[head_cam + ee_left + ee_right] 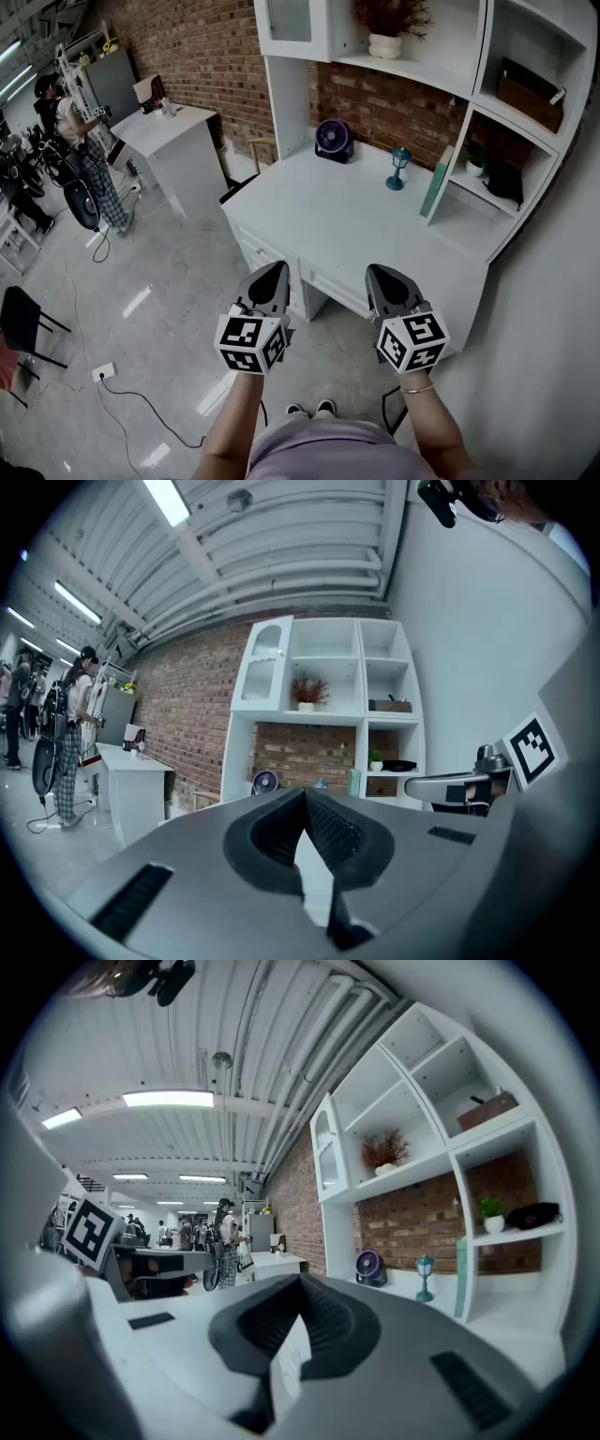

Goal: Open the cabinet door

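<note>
The cabinet door (289,21) is still waiting shut at the shelf unit's upper left above the counter (347,220), while the left claw (277,268) and right claw (377,271) are hovering well short, both pressed together, empty.

No words or numbers were legible, only square coded markers (246,333) stood on the near left gripper (277,267) and right gripper (377,271)

Purple fan (334,140) and lamp (400,168) on desk (309,220).

Lab hall (brick wall (206,56), strip lights (171,501))
</note>
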Motion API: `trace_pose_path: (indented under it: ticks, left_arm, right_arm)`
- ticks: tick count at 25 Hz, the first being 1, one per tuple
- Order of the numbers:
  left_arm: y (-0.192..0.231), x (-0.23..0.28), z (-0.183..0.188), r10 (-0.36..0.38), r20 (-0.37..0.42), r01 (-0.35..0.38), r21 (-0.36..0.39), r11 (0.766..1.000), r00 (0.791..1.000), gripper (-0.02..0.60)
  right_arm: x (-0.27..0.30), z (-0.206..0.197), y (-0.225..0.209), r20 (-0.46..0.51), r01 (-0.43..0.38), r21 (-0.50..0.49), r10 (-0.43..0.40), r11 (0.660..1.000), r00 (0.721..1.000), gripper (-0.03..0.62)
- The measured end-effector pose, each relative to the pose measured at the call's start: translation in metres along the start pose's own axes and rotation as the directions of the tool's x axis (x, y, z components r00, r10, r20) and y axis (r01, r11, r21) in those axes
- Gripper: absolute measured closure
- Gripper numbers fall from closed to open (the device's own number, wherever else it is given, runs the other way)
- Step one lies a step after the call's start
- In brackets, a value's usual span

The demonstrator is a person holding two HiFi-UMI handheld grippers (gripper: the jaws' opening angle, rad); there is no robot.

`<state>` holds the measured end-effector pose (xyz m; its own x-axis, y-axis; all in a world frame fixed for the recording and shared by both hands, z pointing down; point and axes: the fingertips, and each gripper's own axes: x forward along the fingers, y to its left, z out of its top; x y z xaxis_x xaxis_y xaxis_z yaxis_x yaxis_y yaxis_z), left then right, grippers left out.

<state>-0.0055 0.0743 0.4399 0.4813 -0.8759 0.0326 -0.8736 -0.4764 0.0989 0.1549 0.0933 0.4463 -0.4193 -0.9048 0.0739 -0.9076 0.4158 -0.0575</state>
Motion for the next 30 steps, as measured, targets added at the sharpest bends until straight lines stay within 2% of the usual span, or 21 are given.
trace_pose_path:
  ticks: [11, 21, 26, 30]
  left_arm:
    - [-0.004, -0.001, -0.024, 0.0, -0.035, -0.002, -0.044, 0.999, 0.999, 0.581]
    - [-0.005, 0.003, -0.02, 0.002, -0.027, -0.003, -0.044, 0.999, 1.0, 0.578]
    - [-0.005, 0.009, -0.01, 0.003, -0.015, -0.003, -0.032, 0.999, 1.0, 0.521]
    - [-0.002, 0.016, 0.001, 0.005, 0.008, -0.005, -0.021, 1.0, 1.0, 0.505]
  right_arm:
    - [-0.001, -0.022, 0.013, -0.041, -0.052, -0.007, 0.052, 0.999, 0.998, 0.591]
    - [0.008, -0.01, 0.005, -0.017, -0.049, 0.008, 0.049, 0.999, 0.999, 0.583]
    - [0.013, -0.001, 0.001, 0.001, -0.059, 0.019, 0.059, 0.998, 0.998, 0.566]
    - [0.019, 0.011, -0.003, 0.021, -0.065, 0.016, 0.065, 0.998, 0.998, 0.545]
